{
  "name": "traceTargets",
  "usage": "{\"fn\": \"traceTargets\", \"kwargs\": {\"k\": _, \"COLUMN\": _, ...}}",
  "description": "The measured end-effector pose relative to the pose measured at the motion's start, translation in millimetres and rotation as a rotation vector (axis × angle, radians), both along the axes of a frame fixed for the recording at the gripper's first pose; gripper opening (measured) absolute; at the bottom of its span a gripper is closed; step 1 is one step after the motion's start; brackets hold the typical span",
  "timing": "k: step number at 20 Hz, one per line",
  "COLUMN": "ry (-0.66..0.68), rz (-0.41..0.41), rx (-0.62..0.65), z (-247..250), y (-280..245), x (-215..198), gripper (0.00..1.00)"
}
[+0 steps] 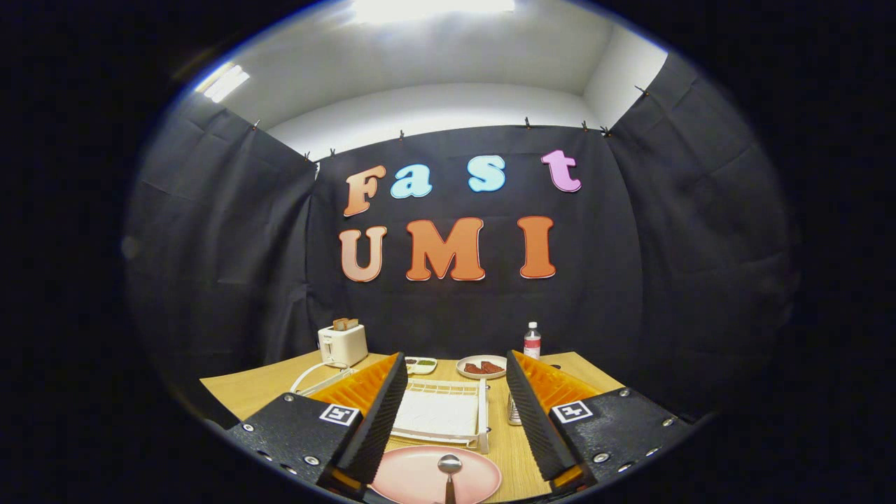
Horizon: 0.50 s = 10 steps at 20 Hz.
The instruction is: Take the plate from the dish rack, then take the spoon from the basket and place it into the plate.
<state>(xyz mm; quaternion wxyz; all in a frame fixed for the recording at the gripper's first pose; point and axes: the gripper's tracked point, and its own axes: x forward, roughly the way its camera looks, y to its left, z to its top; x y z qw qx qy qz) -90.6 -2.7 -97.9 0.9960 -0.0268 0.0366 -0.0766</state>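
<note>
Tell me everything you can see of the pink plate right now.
The pink plate is round, matte and smooth with a shallow raised rim, possibly plastic or ceramic. It lies flat on the wooden table, between the fingers of the open gripper, just short of the white dish rack. A metal spoon rests in it, bowl toward the rack, handle running back toward the camera. The fingers do not press on it; its near edge is cut off from sight.

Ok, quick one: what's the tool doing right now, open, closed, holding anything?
Tool: open and holding nothing, fingers spread wide above the pink plate, where the spoon already lies.
</note>
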Motion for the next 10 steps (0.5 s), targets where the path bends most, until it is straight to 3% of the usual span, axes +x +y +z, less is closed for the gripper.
{"fn": "traceTargets", "kwargs": {"k": 10, "ry": -0.134, "rz": 0.041, "rx": -0.002, "z": 44.4, "y": 12.9, "x": -10.5, "gripper": 0.92}}
